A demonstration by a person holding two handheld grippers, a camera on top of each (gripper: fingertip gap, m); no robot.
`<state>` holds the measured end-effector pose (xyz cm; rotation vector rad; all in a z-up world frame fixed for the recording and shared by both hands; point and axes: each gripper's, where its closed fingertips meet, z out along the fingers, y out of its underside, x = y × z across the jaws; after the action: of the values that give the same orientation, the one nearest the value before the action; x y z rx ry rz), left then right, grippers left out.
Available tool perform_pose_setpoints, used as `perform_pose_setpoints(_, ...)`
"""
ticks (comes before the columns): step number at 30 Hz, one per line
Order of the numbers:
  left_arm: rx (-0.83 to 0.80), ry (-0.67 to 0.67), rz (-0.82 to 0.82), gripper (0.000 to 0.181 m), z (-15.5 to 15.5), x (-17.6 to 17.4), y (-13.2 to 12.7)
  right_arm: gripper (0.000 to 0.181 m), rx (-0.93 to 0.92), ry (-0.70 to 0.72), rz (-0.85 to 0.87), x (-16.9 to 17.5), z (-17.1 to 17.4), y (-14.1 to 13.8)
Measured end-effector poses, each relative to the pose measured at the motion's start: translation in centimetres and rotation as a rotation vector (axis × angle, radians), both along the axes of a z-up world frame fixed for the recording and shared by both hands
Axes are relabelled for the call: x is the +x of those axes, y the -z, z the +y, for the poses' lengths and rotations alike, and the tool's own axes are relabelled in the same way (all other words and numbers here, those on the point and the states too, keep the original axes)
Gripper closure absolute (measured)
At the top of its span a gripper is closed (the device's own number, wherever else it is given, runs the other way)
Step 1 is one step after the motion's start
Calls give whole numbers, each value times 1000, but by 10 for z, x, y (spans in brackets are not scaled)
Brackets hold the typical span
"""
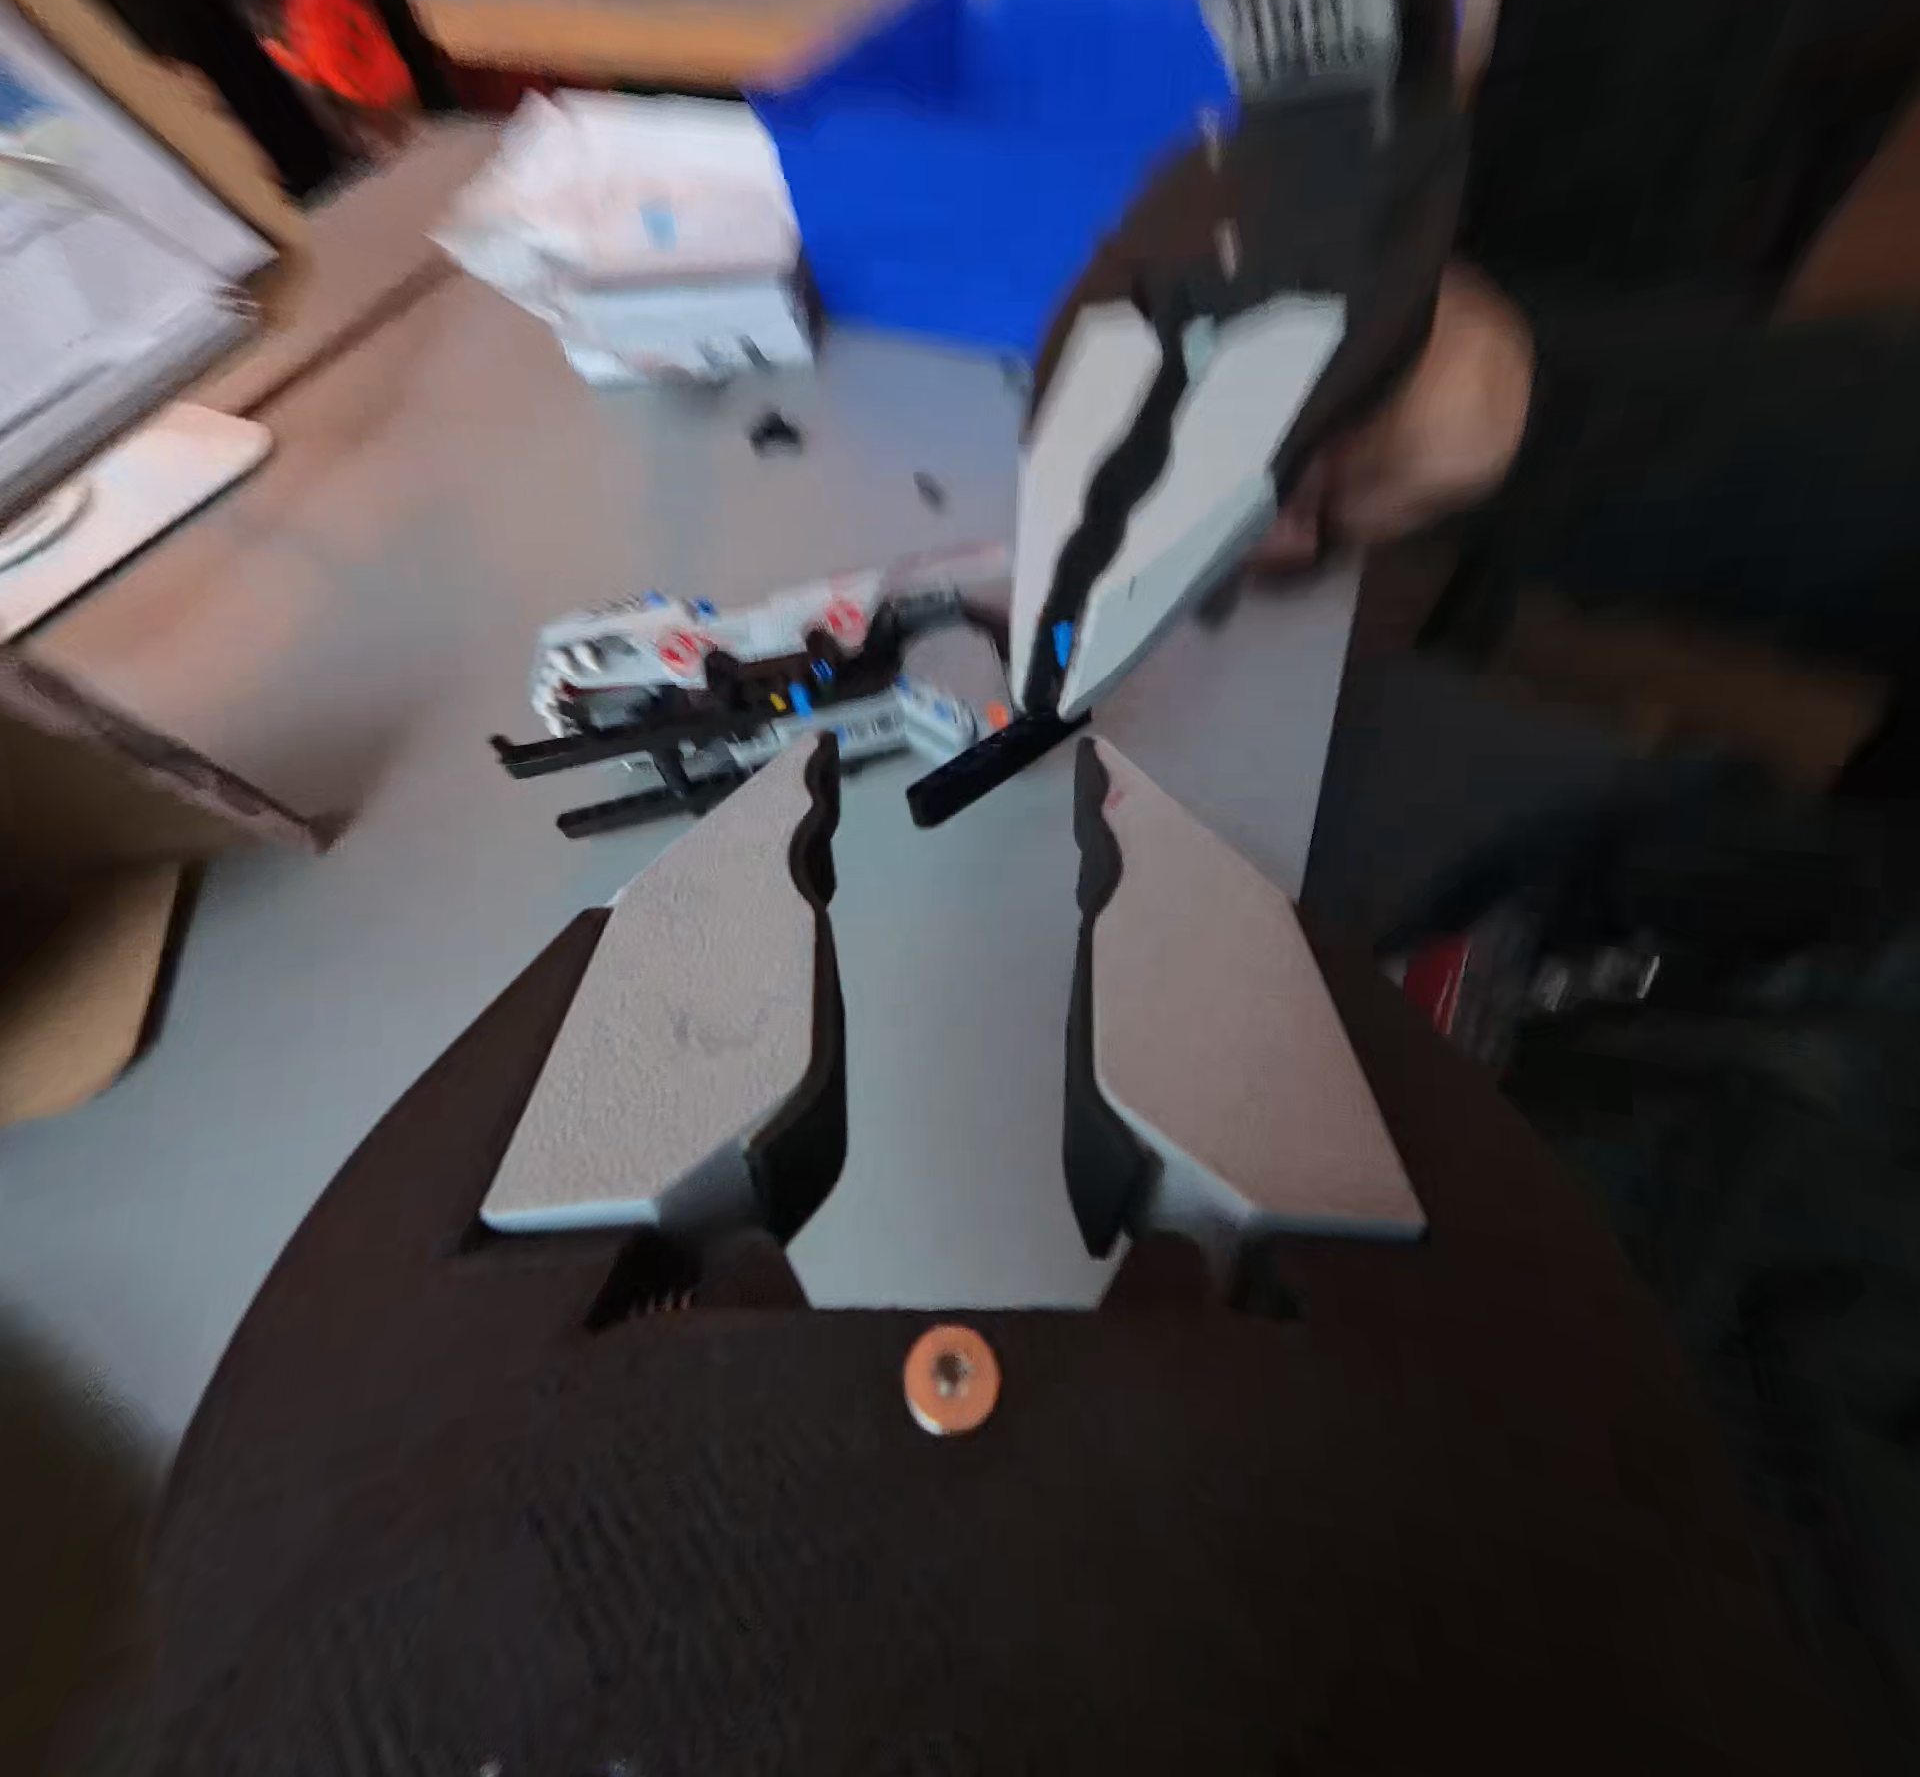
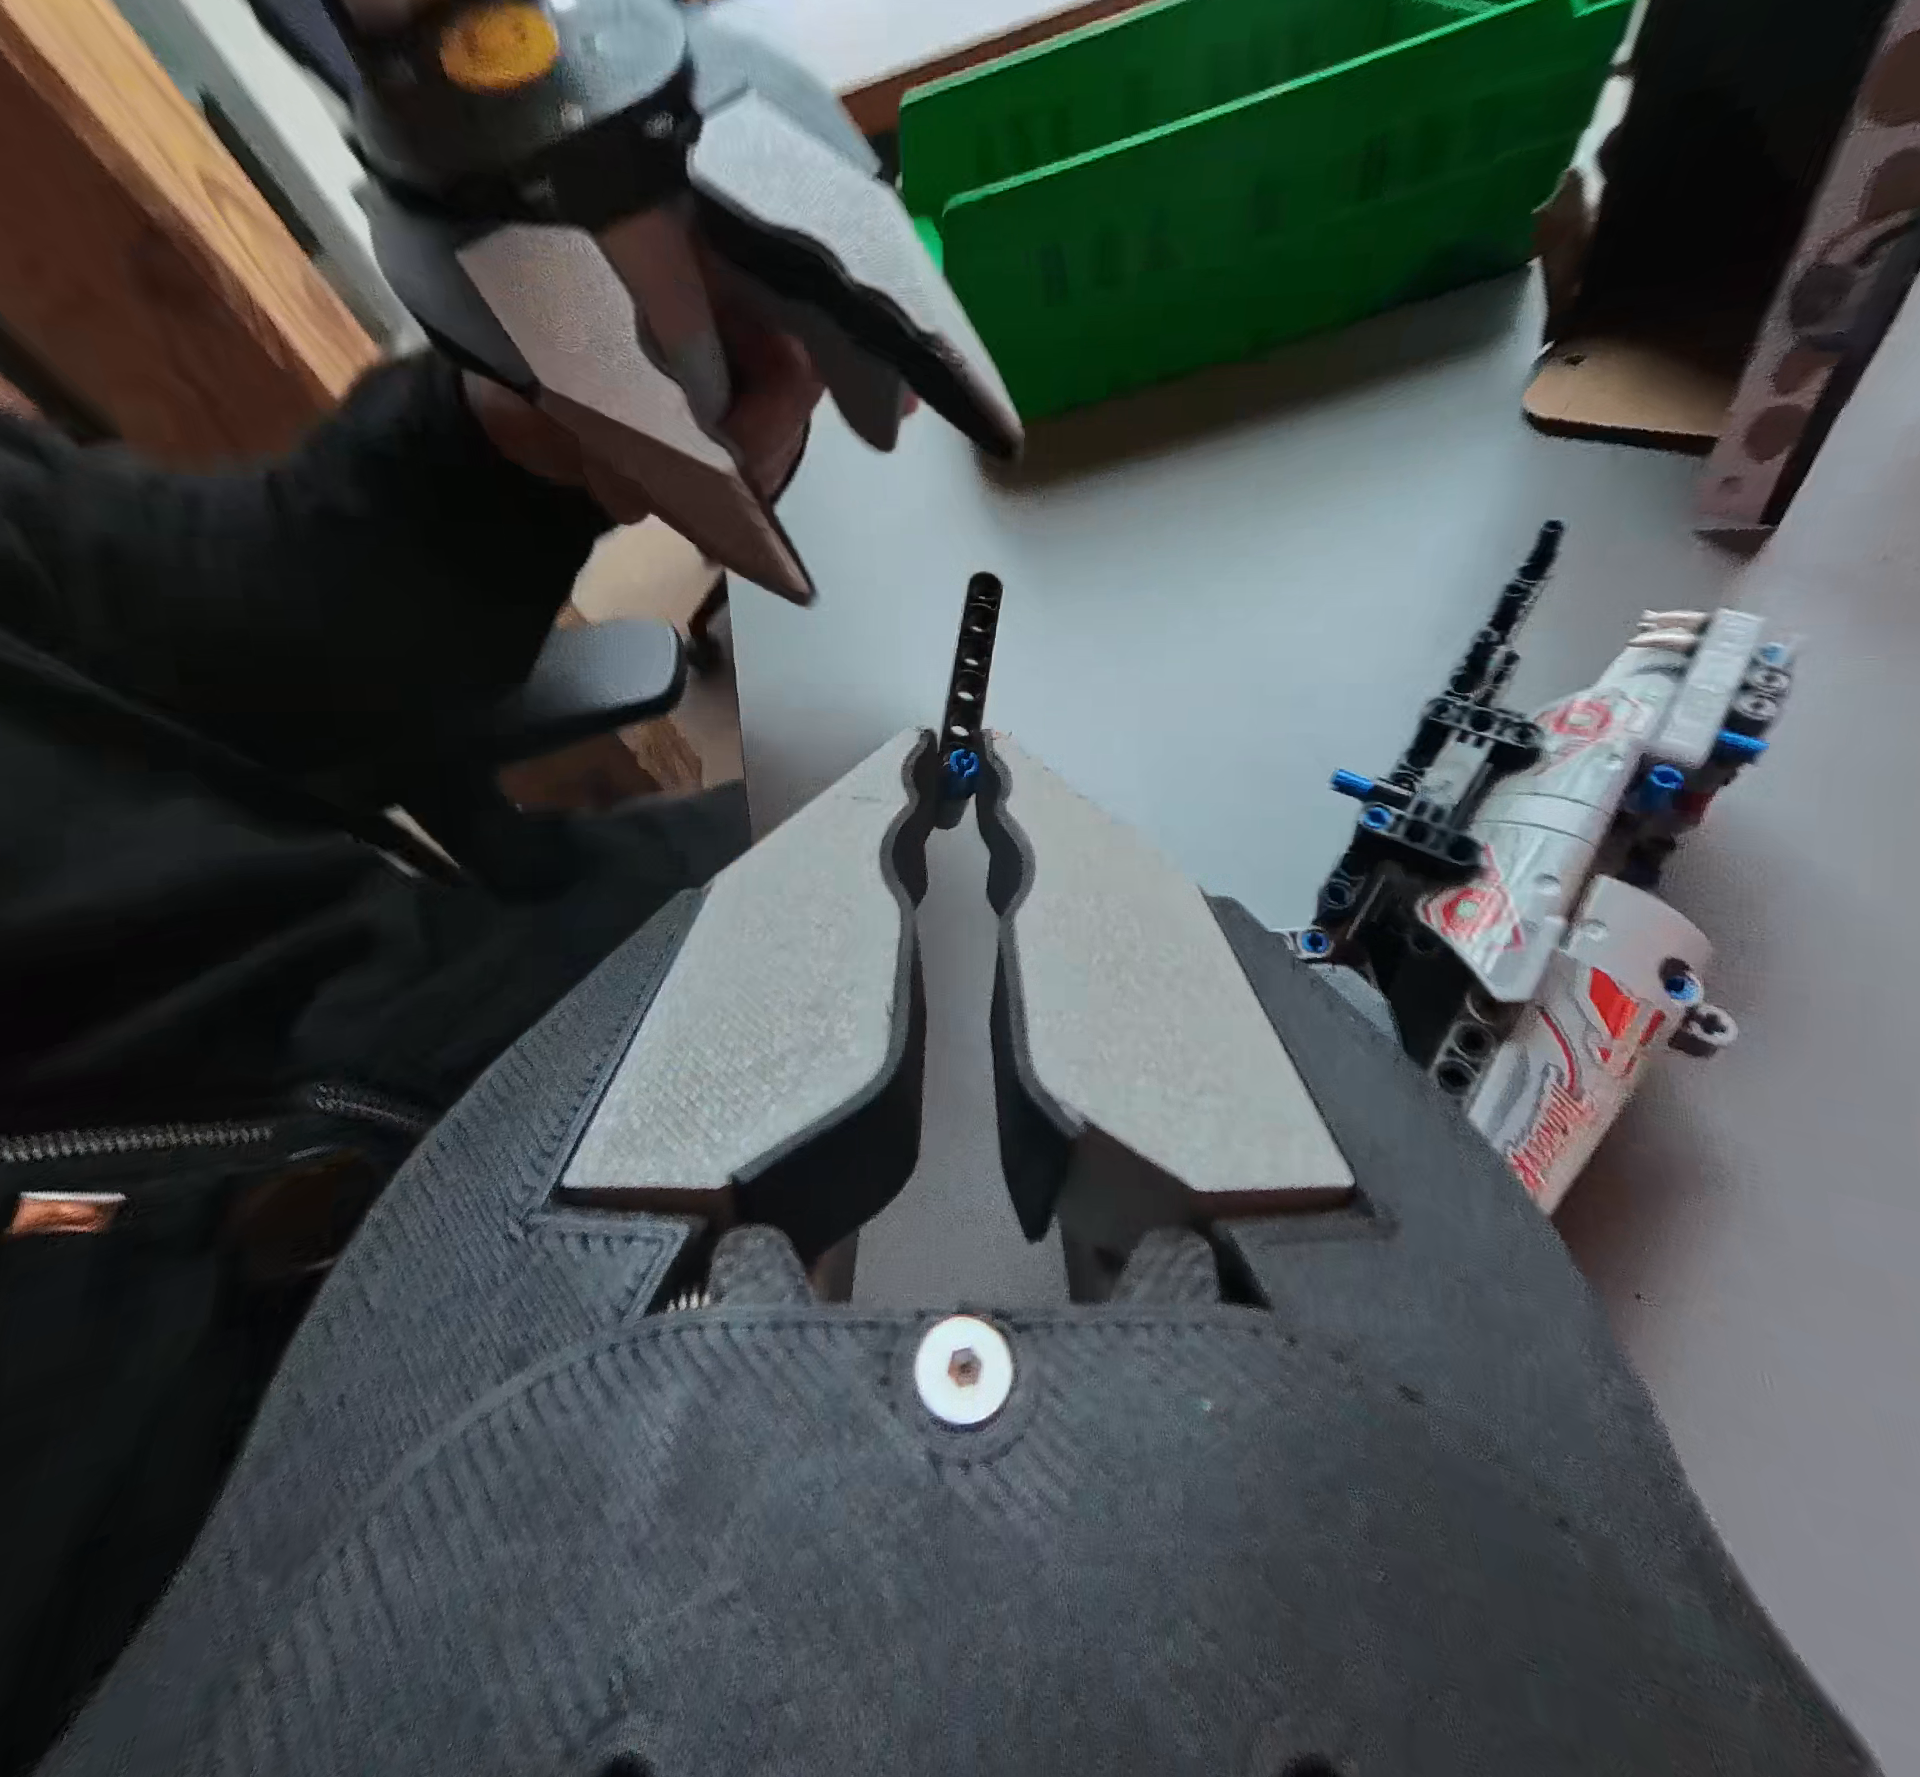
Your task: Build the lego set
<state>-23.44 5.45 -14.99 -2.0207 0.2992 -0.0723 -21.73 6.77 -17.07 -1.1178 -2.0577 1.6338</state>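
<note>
1. The right gripper (image 2: 958, 771) is clamped on one end of a long black perforated plastic beam (image 2: 975, 647) carrying a blue pin; the beam's long axis runs straight out past the fingertips.
2. The left gripper (image 1: 954, 771) has its jaws apart and holds nothing; the beam's free end lies just ahead of it.
3. The partly built white, red and black lego model (image 2: 1538, 875) rests on the grey table (image 2: 1195, 584), to the right of the right gripper, which is nearer to it.

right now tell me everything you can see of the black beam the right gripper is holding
The black beam is a slim, straight bar of plastic-looking lego with a row of round holes along it and a blue pin at its gripped end. The right gripper is shut on that end. The rest juts forward above the grey table, touching nothing else.
</note>
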Motion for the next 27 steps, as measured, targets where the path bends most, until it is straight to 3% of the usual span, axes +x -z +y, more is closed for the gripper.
perform_pose_setpoints(2, -137, 81, 21, 142, 0, 6, 23, 178, 45, -66, 22, 4, -13, 1)
perform_pose_setpoints(5, -274, 201, -102, 164, -5, 23, 52, 178, 108, -96, 25, 4, -21, 6)
perform_pose_setpoints(7, -192, 258, -174, 177, -6, 31, 49, 178, 92, -83, 26, 2, -19, 7)
perform_pose_setpoints(10, -134, 228, -355, 177, -4, 34, 45, 178, 9, -89, 10, 3, -17, 5)
perform_pose_setpoints(13, -113, 204, -395, 177, -4, 31, 50, 164, 33, -81, 3, 5, -10, 14)
perform_pose_setpoints(22, -127, 187, -412, 177, 4, 31, 54, 175, -34, -86, -15, 2, -9, 16)
perform_pose_setpoints(27, -57, 198, -572, 176, 8, 37, 43, 178, -176, -98, -25, 2, -12, 8)
